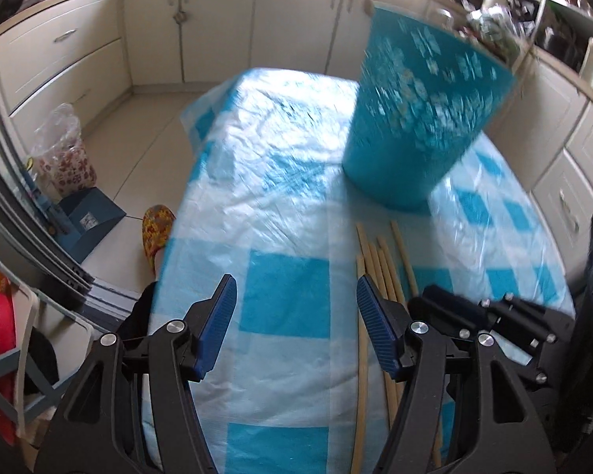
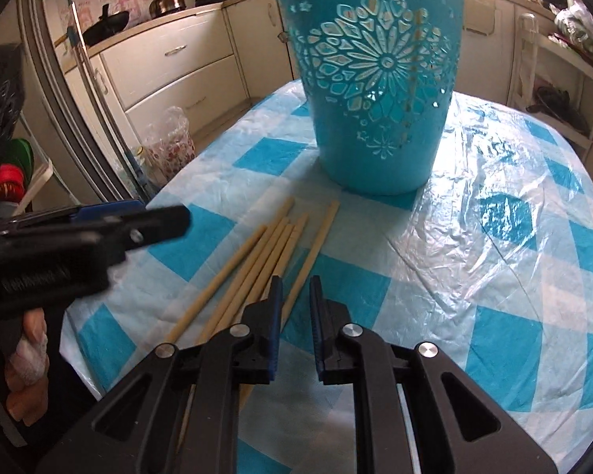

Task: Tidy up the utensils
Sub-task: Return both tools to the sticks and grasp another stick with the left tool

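Right claw [image 2: 294, 288] nearly closed, empty, over chopsticks [image 2: 257, 252]

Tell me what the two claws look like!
Both look alike. The left claw and the right claw have black plastic arms with long cut-out holes, round silver bolts at the joints, and flat blue ribbed pads on the fingers.

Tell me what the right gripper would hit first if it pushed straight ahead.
Probably the rightmost pale wooden chopstick lying on the blue-checked tablecloth, ahead of the right gripper; depth is uncertain.
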The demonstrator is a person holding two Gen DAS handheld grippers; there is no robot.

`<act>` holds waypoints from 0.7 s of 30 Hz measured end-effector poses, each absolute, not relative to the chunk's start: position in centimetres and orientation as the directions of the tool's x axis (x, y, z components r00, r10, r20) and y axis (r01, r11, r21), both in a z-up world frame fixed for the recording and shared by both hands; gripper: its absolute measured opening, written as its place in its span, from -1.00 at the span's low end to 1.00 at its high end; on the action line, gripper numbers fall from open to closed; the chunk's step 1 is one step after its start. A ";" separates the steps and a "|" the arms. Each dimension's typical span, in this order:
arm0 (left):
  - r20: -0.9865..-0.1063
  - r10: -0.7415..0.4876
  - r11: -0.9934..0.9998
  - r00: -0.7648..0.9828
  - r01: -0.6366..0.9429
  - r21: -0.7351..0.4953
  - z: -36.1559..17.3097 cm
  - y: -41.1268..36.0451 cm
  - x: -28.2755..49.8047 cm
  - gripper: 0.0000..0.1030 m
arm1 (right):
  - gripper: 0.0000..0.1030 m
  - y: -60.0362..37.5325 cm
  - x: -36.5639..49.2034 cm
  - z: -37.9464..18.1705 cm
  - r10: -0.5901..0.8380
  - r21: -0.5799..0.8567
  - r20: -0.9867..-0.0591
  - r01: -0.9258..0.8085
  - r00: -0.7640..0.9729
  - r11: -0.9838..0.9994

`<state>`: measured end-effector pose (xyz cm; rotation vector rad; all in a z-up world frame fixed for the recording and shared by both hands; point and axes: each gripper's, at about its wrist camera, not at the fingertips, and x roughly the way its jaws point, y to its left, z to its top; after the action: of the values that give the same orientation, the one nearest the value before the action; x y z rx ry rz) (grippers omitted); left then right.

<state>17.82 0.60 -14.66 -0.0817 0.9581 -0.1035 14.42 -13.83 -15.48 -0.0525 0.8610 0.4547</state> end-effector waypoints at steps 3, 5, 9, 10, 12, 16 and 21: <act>-0.829 -0.119 0.993 0.547 0.083 -0.088 -15.2 -0.3 18.0 0.17 | -0.78 -14.1 14.4 -15.3 0.364 0.121 -0.754 -0.429 0.547 0.895; -0.839 -0.110 0.993 0.533 0.103 -0.065 -15.6 -0.8 18.1 0.17 | -0.79 -14.5 14.4 -15.3 0.371 0.122 -0.766 -0.447 0.525 0.886; -0.851 -0.107 0.990 0.514 0.137 -0.042 -16.2 -1.4 18.7 0.17 | -0.79 -15.1 14.0 -15.1 0.388 0.112 -0.800 -0.521 0.458 0.846; -0.855 -0.100 0.989 0.508 0.145 -0.030 -16.3 -1.7 19.0 0.16 | -0.78 -15.6 13.8 -15.0 0.390 0.119 -0.807 -0.525 0.444 0.843; -0.858 -0.086 0.987 0.506 0.163 -0.003 -16.4 -2.1 19.2 0.16 | -0.73 -16.4 13.8 -15.0 0.387 0.130 -0.804 -0.502 0.450 0.855; -0.858 -0.074 0.983 0.509 0.184 0.024 -16.4 -2.8 19.5 -0.06 | -0.73 -16.9 14.4 -15.1 0.385 0.159 -0.788 -0.444 0.481 0.882; -0.858 -0.104 0.976 0.503 0.219 0.010 -16.2 -3.2 19.9 -0.73 | -0.73 -15.8 14.6 -15.1 0.349 0.105 -0.777 -0.439 0.523 0.892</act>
<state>19.90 -3.25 -16.19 0.1227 1.0260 -0.1958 14.60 -15.78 -15.09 -0.1090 0.9046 0.4724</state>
